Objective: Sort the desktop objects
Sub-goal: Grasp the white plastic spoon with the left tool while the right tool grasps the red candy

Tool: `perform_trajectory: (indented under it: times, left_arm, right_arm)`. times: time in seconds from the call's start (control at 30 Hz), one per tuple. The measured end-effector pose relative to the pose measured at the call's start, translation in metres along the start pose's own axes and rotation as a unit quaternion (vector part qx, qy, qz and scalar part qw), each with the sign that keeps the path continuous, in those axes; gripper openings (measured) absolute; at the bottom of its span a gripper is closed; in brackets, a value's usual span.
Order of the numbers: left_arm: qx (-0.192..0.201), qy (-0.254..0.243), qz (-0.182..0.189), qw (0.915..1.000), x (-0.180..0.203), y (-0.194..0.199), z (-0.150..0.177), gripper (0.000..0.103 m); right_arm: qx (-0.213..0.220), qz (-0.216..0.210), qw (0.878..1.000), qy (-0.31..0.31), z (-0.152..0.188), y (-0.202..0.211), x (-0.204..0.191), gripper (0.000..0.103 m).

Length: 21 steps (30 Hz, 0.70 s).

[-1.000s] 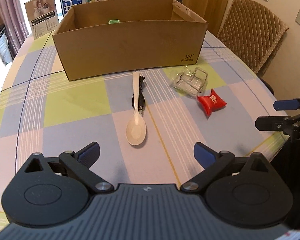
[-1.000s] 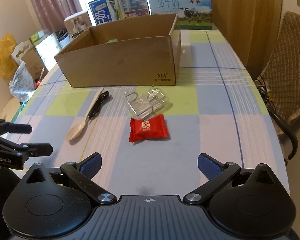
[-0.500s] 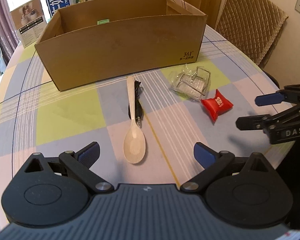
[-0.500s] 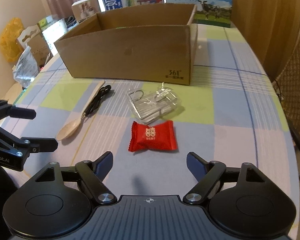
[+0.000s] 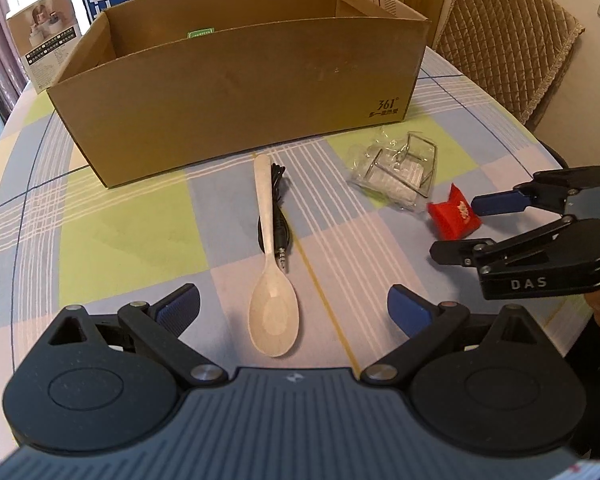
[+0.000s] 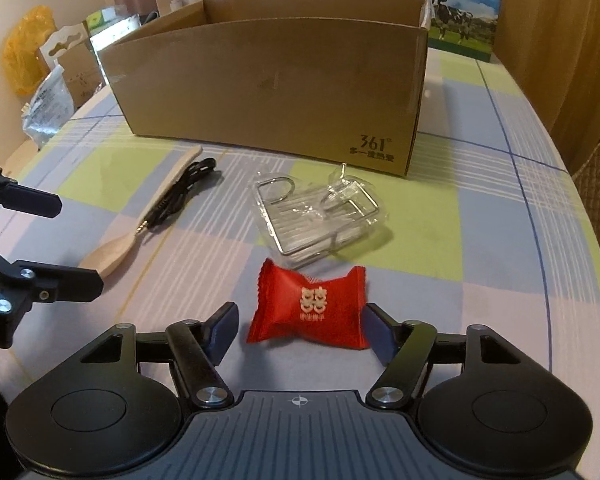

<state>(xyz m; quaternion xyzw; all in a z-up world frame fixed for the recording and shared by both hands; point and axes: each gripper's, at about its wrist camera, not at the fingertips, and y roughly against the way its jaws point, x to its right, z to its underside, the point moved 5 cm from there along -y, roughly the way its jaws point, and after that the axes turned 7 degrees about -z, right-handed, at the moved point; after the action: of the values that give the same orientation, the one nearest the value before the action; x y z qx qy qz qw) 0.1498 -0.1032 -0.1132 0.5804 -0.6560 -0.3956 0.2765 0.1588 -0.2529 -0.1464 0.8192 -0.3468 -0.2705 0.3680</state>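
Red foil-wrapped candy packet [image 6: 309,307] lies on the checked tablecloth [image 6: 480,248], now between my right gripper [image 6: 300,330] pads, jaws apart, narrower than half a second ago: grasp imminent. Left gripper [image 5: 294,307], wide apart, has closed in over the pale wooden spoon [image 5: 273,280]. Brown cardboard box [image 6: 272,88] waits behind.

The table [image 5: 112,236] is seen low and close from the left wrist camera, faced toward the cardboard box [image 5: 236,92]. The same box [image 6: 276,80] is faced by the right wrist camera, set nearer the red candy packet [image 6: 310,306]. Box, spoon [image 5: 272,276], cable and packet are shared by both views.
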Motion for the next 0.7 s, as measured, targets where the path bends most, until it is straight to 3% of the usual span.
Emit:
perform_trajectory:
  times: [0.6, 0.7]
  left_arm:
    - [-0.002, -0.012, 0.011, 0.9999, 0.015, -0.01, -0.004, 0.098]
    - [-0.002, -0.01, 0.011, 0.9999, 0.015, -0.01, -0.004, 0.098]
  right_arm:
    - [-0.006, -0.012, 1.0, 0.022, -0.002, -0.002, 0.012, 0.066]
    - [-0.007, -0.01, 1.0, 0.025, -0.002, -0.002, 0.011, 0.06]
